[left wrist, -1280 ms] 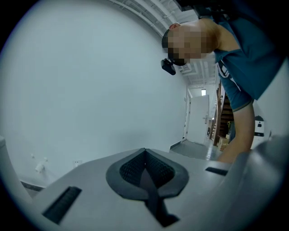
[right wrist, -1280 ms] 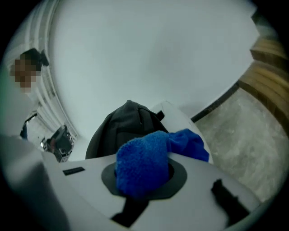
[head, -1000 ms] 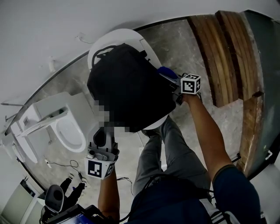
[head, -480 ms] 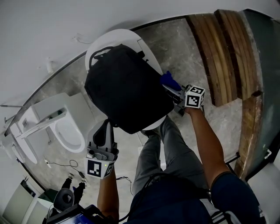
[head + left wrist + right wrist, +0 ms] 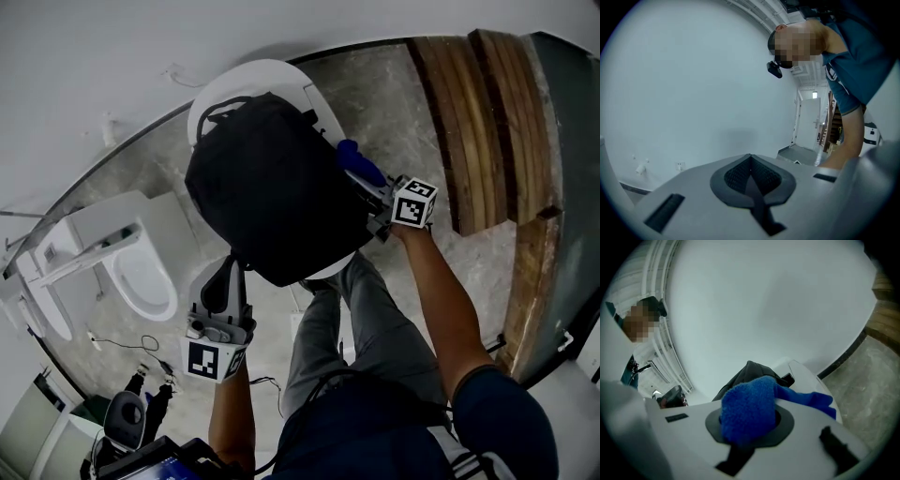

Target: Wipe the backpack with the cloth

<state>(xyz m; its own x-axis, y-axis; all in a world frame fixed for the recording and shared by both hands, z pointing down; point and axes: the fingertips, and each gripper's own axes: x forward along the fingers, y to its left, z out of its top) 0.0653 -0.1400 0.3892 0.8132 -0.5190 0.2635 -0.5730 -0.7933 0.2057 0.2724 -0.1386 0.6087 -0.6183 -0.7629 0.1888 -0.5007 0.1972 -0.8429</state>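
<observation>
Room: a grey stone floor (image 5: 375,84) curves along a plain white wall (image 5: 141,37). A white toilet (image 5: 141,281) stands at the left with its lid up, and wooden stairs (image 5: 487,122) are at the right.
Counter: a small white rounded counter (image 5: 272,70) stands between the toilet and the stairs. Only its rim shows around the load on top.
Backpack: the black backpack (image 5: 272,187) lies flat on the counter and covers most of it. Its carry loop is at the far end, and its near end hangs past the counter's edge, above the person's legs (image 5: 361,328).
Cloth: the blue cloth (image 5: 359,164) is at the backpack's right side, near the counter's right rim. The head view does not show whether it presses on the fabric.
Right gripper: the right gripper (image 5: 375,192) is held out at the backpack's right edge. In the right gripper view its fingers are clamped on a thick fold of the cloth (image 5: 750,413). A loose tail trails to the right, with the backpack (image 5: 750,371) and the counter (image 5: 806,373) beyond it.
Left gripper: the left gripper (image 5: 228,272) is just below the backpack's near left corner. In the left gripper view its fingers (image 5: 740,173) are closed together with nothing between them, and they point at the bare wall.
</observation>
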